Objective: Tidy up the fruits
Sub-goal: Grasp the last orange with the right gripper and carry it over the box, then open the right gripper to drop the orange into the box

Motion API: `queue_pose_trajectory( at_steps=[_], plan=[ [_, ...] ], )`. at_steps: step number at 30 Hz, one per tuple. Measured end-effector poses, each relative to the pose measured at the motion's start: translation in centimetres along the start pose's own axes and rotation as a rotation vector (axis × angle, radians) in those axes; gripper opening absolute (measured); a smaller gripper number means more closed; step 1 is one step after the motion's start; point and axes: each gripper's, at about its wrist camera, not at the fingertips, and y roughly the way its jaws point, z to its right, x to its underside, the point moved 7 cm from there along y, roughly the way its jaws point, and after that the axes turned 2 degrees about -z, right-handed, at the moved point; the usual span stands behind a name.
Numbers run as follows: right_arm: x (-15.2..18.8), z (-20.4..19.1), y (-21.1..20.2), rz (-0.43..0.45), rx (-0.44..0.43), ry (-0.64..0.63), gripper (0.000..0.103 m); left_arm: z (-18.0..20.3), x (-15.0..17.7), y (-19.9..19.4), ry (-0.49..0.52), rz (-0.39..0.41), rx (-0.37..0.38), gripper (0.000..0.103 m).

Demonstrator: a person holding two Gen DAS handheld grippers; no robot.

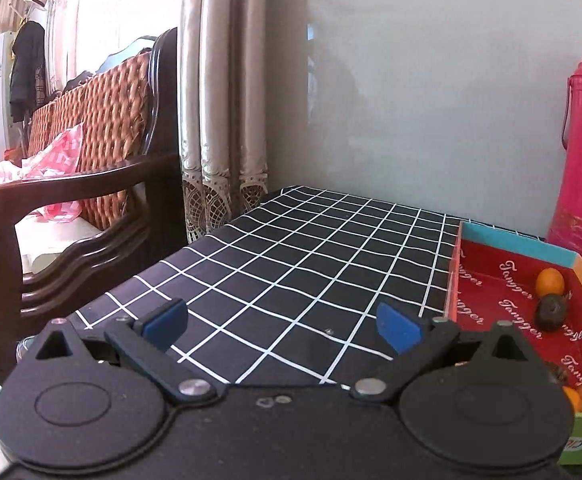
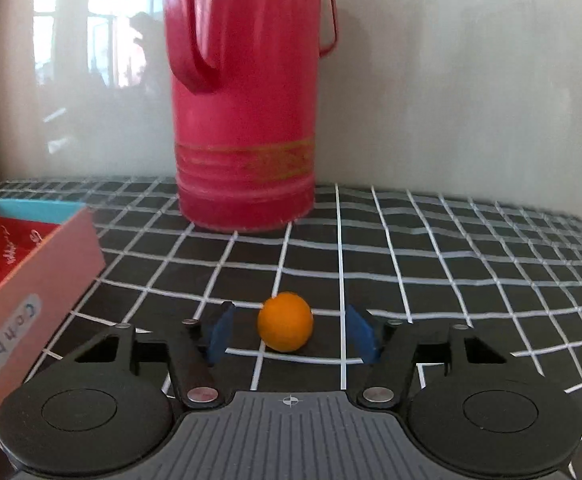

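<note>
Right hand-held gripper (image 2: pixel 287 330) straddled orange fruit (image 2: pixel 285 327) on bench (image 2: pixel 471 264), pads not touching it: set for pickup. Box (image 2: pixel 43 276) sat to its left, likely destination. Left hand-held gripper (image 1: pixel 281 326) wide, empty, idle left of box.

The tall pink-red metal thermos flask (image 2: pixel 245 120) is cut off at the top in the right wrist view, and by the right edge in the left. The shallow red cardboard box (image 1: pixel 503 280) is partly hidden behind the left gripper's body; small orange fruits (image 1: pixel 581 396) in its near corner show only in part.
</note>
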Motion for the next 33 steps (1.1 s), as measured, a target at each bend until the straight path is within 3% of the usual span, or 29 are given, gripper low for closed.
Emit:
queue_pose_trajectory(
  at_steps=[11,24,33],
  plan=[
    [-0.4,-2.1,-2.7,0.070,-0.058,-0.001,0.030,-0.9,-0.3,-0.7,0.003,0.005,-0.005,0.095],
    [-0.5,-11.8,-9.4,0.234,-0.272,-0.122,0.030,-2.9,-0.1,-1.6,0.008,0.005,-0.038,0.097],
    [1.5,-17.1,-9.3,0.207,-0.335,-0.220,0.030,-3.0,-0.1,-1.7,0.020,0.007,-0.029,0.097]
  ],
)
